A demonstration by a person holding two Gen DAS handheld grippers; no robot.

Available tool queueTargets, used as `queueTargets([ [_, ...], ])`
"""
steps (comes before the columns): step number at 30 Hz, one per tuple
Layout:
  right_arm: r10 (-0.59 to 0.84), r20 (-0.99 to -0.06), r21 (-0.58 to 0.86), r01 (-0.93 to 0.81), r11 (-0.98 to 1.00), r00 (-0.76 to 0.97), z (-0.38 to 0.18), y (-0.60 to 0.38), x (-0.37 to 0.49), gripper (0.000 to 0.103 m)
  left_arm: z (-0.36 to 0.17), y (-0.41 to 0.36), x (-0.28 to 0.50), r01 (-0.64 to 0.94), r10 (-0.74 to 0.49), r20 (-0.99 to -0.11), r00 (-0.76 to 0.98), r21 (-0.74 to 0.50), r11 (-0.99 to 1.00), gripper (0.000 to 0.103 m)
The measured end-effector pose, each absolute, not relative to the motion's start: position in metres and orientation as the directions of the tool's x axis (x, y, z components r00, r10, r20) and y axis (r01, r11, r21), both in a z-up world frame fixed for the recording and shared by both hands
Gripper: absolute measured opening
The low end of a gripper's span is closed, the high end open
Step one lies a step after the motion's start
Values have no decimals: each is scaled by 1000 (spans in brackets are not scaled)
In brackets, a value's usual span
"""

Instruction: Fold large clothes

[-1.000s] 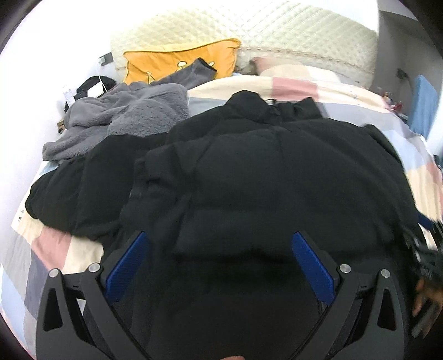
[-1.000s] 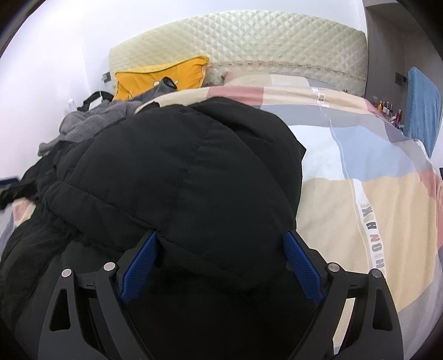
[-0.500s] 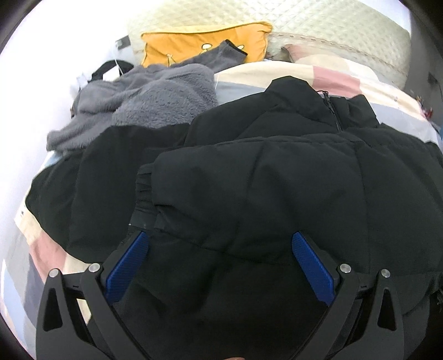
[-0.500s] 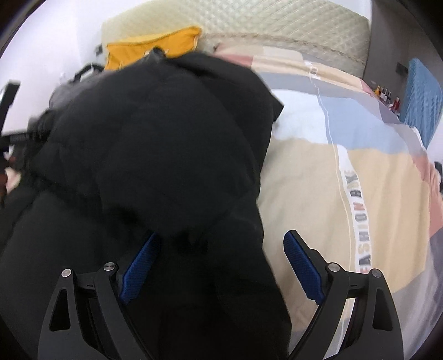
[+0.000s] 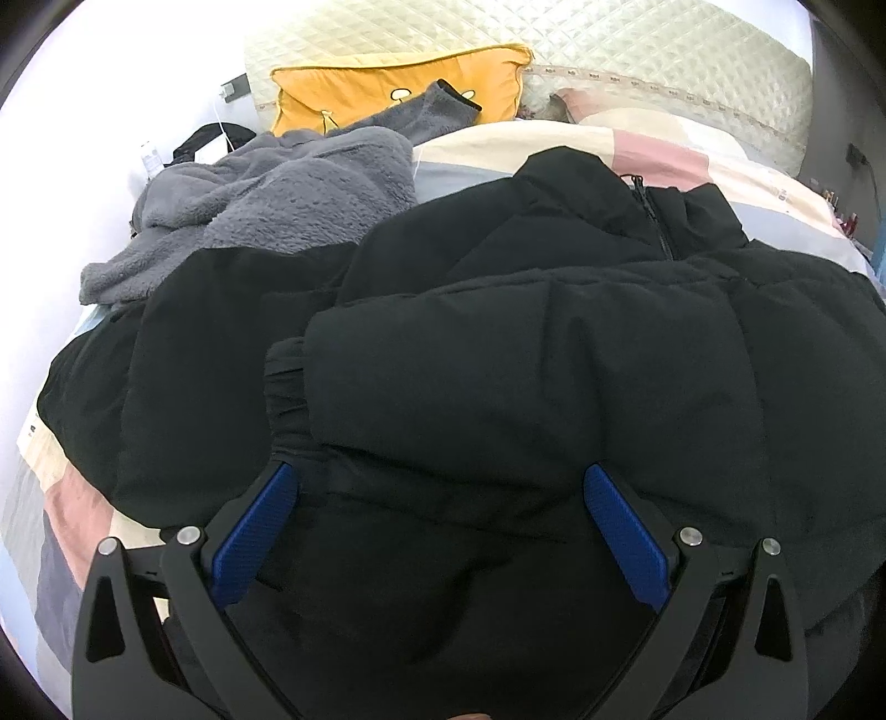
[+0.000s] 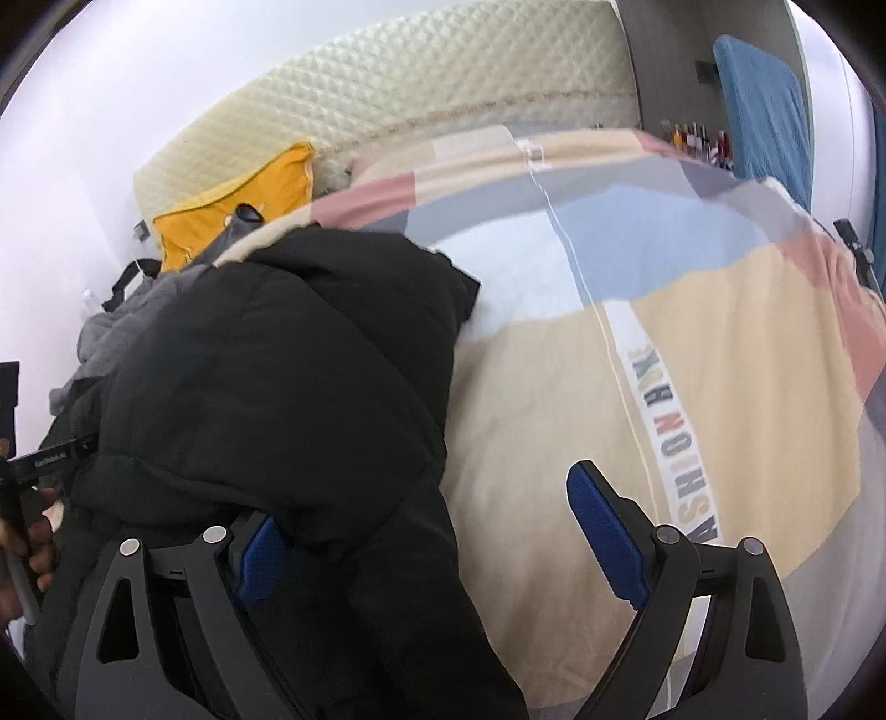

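A black puffer jacket [image 5: 554,387] lies on the bed with its collar and zip toward the headboard and a sleeve laid across its front. My left gripper [image 5: 443,501] hovers low over the jacket's near part, open, both blue pads wide apart with the fabric bulging between them. In the right wrist view the jacket [image 6: 277,376] fills the left half. My right gripper [image 6: 432,526] is open at the jacket's right edge; its left finger is partly covered by fabric, its right finger stands over bare duvet. The left hand-held tool [image 6: 39,459] shows at the far left edge.
A grey fleece garment [image 5: 277,205] lies behind the jacket on the left, near a yellow pillow [image 5: 387,88] and a quilted headboard [image 5: 637,50]. The patchwork duvet [image 6: 554,399] spreads to the right. A blue cloth [image 6: 764,111] and small bottles [image 6: 698,135] stand at the far right.
The left view has come nearer and lower over the jacket, with the sleeve now across its front. The right gripper has swung right and rolled, so the jacket sits mostly left of it.
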State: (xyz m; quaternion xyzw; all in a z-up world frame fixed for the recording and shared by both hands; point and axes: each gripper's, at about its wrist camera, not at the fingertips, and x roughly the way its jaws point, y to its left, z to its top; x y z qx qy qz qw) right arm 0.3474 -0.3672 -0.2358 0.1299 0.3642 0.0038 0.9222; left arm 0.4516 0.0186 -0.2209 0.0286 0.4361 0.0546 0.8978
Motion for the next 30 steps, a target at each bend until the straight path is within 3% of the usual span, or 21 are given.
queueTargets([
  [9, 113, -660, 244, 71, 967, 743, -224, -360, 323, 91, -202, 29, 433, -76, 80, -770, 633, 41, 996, 103],
  [20, 113, -596, 167, -15, 986, 795, -160, -325, 255, 92, -138, 53, 356, -3, -42, -736, 676, -59, 998, 103],
  [30, 142, -547, 153, -69, 986, 825, -124, -286, 177, 92, -96, 101, 286, -23, -47, -668, 743, -95, 995, 103],
])
